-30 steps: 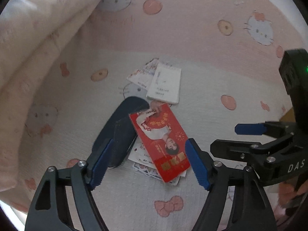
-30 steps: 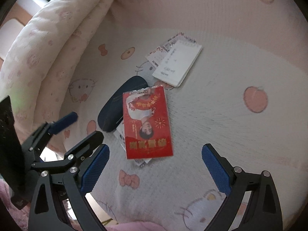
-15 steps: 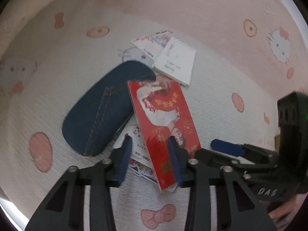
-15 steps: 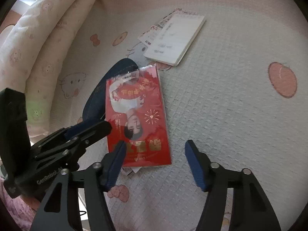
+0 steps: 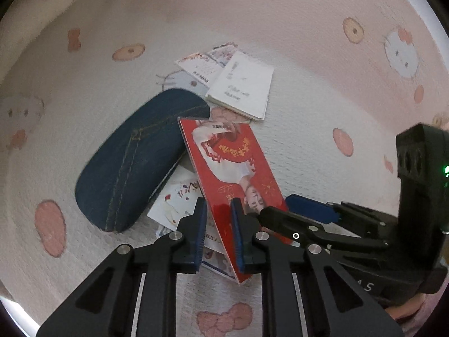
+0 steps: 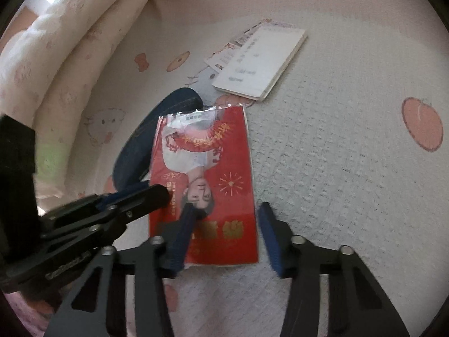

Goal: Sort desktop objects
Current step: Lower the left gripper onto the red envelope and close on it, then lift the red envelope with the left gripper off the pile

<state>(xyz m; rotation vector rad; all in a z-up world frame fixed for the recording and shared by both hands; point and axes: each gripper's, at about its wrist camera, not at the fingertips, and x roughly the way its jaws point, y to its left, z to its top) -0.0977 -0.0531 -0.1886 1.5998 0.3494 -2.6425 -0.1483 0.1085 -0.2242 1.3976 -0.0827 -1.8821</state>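
A red packet (image 5: pixel 230 163) with a printed figure lies tilted over a denim glasses case (image 5: pixel 132 163) and some picture cards (image 5: pixel 176 202). My left gripper (image 5: pixel 219 233) is low over its near left edge. Its jaws are closing, with that edge between the blue pads and a narrow gap left. In the right wrist view my right gripper (image 6: pixel 226 236) straddles the near right part of the red packet (image 6: pixel 224 168). Those jaws are closing too: one pad over the packet, the other just outside its right edge. Neither gripper grips it.
A white notepad (image 5: pixel 244 84) lies beyond the packet on more cards (image 5: pixel 202 64). Everything rests on a pink and white cartoon-print bedspread (image 5: pixel 308 140). A folded quilt (image 6: pixel 56 56) rises at the left. The two grippers are close side by side.
Both grippers have come down onto the red packet, which now looks larger. Their jaws have narrowed from wide open to a partial gap around the packet's near edges.
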